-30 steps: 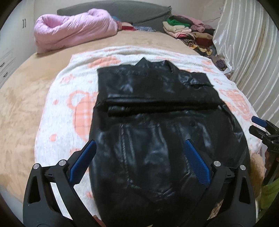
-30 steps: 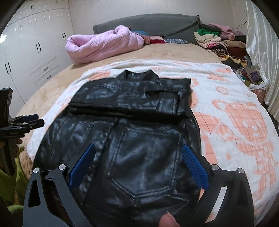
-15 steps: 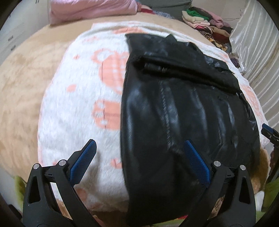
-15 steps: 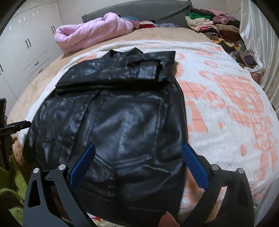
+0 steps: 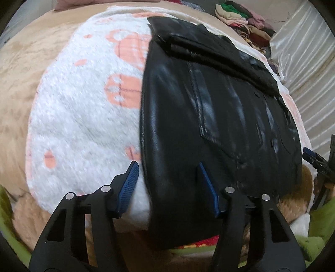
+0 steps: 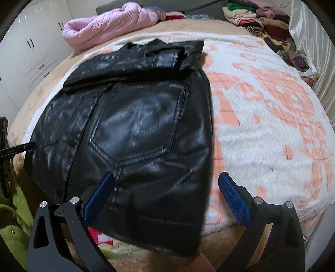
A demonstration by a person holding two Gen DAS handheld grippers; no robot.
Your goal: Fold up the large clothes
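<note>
The black leather jacket (image 6: pixel 134 129) lies flat on the white and orange blanket (image 6: pixel 261 129) that covers the bed, ahead of and below both grippers. Its far end is already turned back on itself, with the sleeves and collar laid across the body as a thick band, so a first fold looks done. The near hem hangs a little over the bed edge just under the tools, and I judge that what is left is to lift this near end and carry it up over the far part, then tidy the packet

The left gripper (image 5: pixel 167 186) straddles the jacket's left hem corner: its right finger sits over the leather, its left finger over the blanket just beside the edge. Its jaws have just been closing and stand about half apart, with the leather edge between them, but the pads do not yet look pressed on it, though blur makes this hard to be sure of

The right gripper (image 6: pixel 165 194) is spread wide over the right hem corner, left finger above the leather, right finger above the blanket, pinching nothing. A fingertip of the person shows at the bottom edge of its view

A pink quilted coat (image 6: pixel 108 25) and a pile of folded clothes (image 6: pixel 251 12) lie far ahead at the bed's head
</note>
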